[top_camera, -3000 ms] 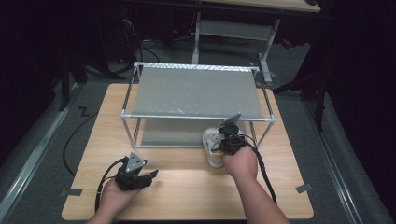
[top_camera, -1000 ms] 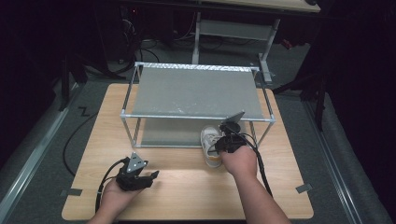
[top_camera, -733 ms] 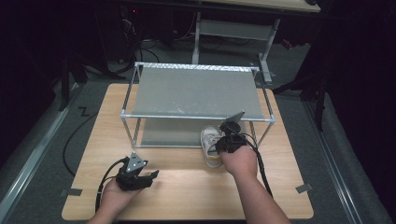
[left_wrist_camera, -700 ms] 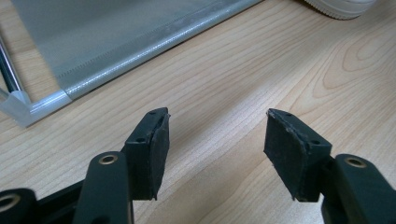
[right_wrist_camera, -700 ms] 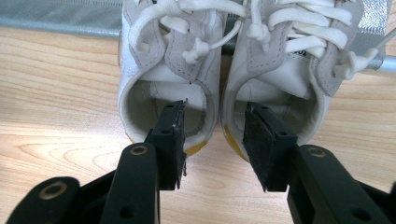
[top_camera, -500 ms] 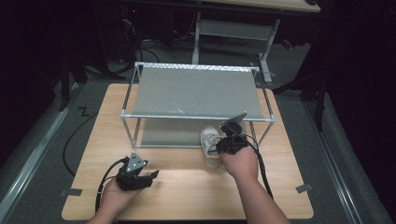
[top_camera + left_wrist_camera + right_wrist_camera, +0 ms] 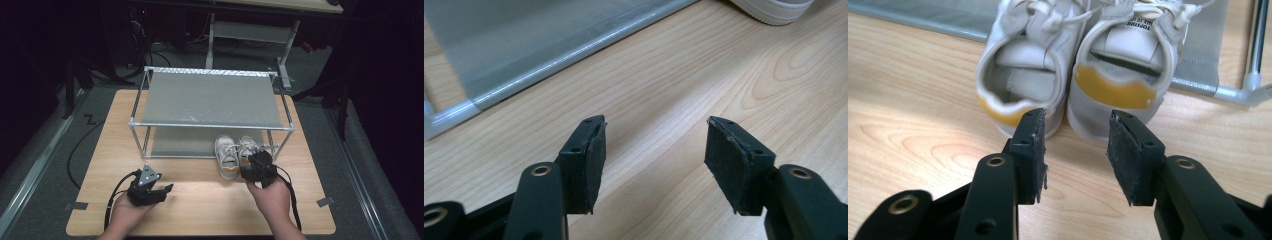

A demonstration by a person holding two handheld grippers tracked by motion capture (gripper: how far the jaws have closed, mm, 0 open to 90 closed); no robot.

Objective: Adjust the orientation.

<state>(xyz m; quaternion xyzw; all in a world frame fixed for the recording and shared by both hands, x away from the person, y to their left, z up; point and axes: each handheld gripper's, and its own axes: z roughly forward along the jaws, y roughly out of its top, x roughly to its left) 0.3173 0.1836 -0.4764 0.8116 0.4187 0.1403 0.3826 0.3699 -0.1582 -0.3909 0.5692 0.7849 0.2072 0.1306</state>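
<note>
A pair of white shoes with yellow heel tabs (image 7: 234, 154) (image 7: 1068, 75) stands side by side at the front edge of the rack's lower shelf, heels toward me. My right gripper (image 7: 252, 170) (image 7: 1075, 145) sits just behind the two heels, open, with nothing between its pads. Low over the wooden table (image 7: 200, 200) at the front left, my left gripper (image 7: 162, 192) (image 7: 651, 155) is held open and holds nothing. The sole of one shoe (image 7: 774, 7) peeks in at the top of the left gripper view.
A two-tier metal rack (image 7: 210, 100) with grey fabric shelves stands on the table's far half; its front right leg (image 7: 1255, 45) is close to the right shoe. A cable (image 7: 82, 145) trails off the table's left side.
The right gripper has drawn back slightly from the shoes toward me. The left gripper has stayed still.
</note>
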